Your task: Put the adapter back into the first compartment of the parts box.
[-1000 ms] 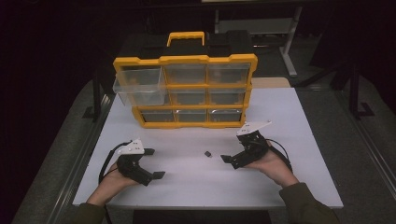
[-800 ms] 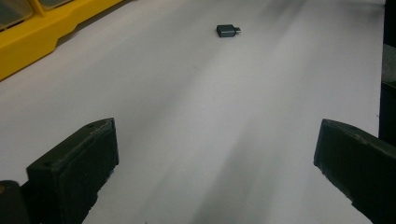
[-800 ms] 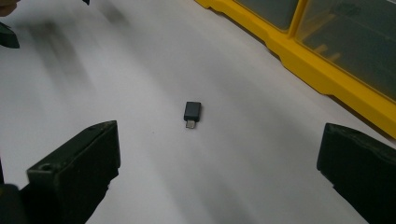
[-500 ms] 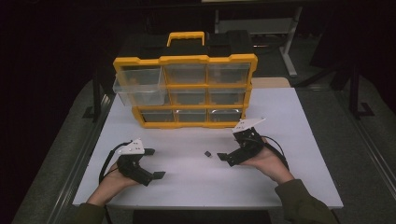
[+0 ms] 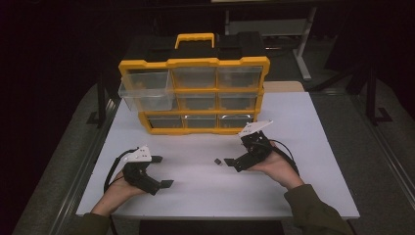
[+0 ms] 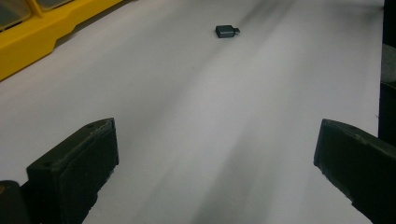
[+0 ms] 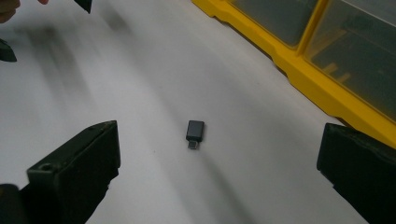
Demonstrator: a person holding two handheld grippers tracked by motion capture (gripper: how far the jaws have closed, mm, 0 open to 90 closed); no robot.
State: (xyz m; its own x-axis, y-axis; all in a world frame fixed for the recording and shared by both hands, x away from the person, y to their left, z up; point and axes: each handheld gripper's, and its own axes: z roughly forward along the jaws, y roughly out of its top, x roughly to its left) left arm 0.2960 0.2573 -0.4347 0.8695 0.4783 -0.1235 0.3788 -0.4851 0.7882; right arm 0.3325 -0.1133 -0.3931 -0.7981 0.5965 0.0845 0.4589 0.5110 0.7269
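Worktop: white sheet surface carrying every item below; both hand-held grippers rest low on its near half.

Organizer case: yellow frame, yellow carry handle on top, clear drawers in three rows. Stands upright beyond both hand-held grippers, nearer the right one. The top-left drawer is pulled out and juts past the frame on the left hand-held gripper's side. In the right gripper view its yellow lower edge runs just beyond the right jaw.

Left hand-held gripper: held in the person's left hand, grey plate on top, cable looping behind. Jaws released, spread wide, nothing between them; they point toward the right hand-held gripper.

Right hand-held gripper: held in the person's right hand, grey plate on top, cable trailing back. Jaws released, spread wide, bare worktop between them.

Small dark adapter: black block with a short metal plug end. Lies flat on the worktop just ahead of the right hand-held gripper's open jaws, roughly centred between them, untouched; well ahead of the left hand-held gripper.
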